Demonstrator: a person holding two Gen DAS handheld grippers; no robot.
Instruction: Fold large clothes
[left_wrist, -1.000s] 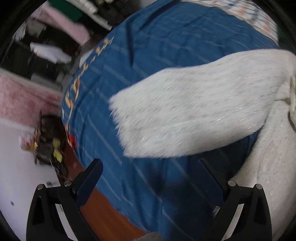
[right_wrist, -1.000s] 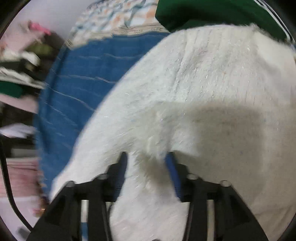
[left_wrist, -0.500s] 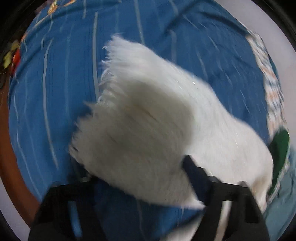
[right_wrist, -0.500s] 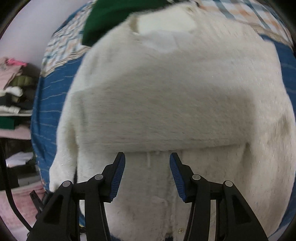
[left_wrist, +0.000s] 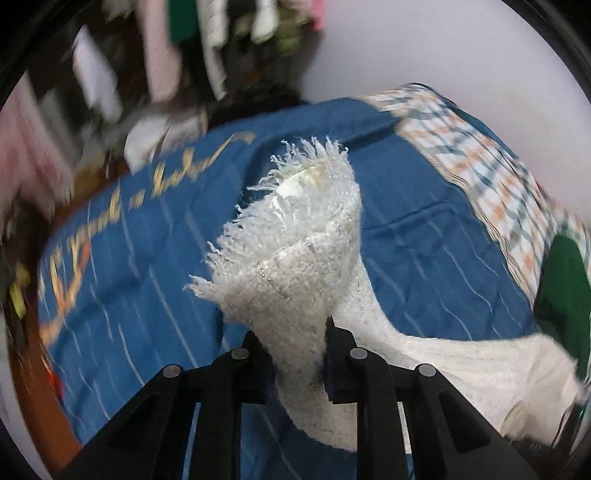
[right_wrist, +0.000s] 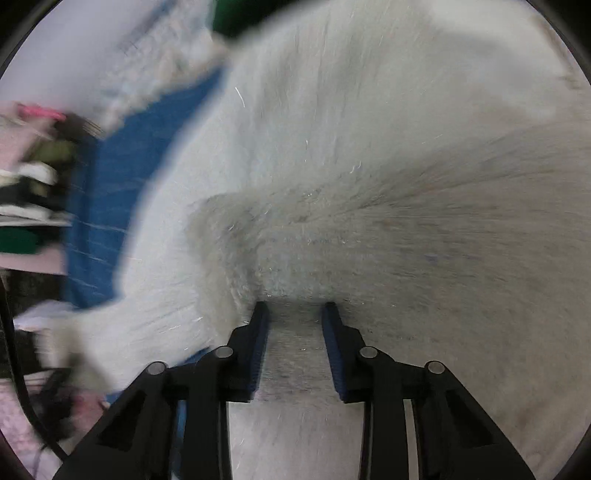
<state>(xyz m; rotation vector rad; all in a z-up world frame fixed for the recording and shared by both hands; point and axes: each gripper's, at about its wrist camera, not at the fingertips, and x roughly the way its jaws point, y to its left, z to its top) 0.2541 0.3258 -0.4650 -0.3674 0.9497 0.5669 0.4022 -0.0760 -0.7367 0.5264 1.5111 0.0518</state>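
A fluffy white sweater (right_wrist: 369, 166) lies on a blue striped bedspread (left_wrist: 147, 266). My left gripper (left_wrist: 295, 332) is shut on the sweater's sleeve (left_wrist: 295, 258) and holds its fringed cuff up above the bed. The sleeve runs back to the sweater body at the lower right. My right gripper (right_wrist: 295, 314) is shut on a fold of the sweater body, which fills most of the blurred right wrist view.
A checked cloth (left_wrist: 498, 158) and a dark green garment (left_wrist: 561, 288) lie at the bed's far right. Shelves with folded clothes (right_wrist: 29, 184) stand to the left beyond the bed. A white wall (left_wrist: 443, 48) is behind.
My left gripper closed on the sleeve and lifted its cuff off the bed. My right gripper moved onto the sweater body and closed on a fold of it.
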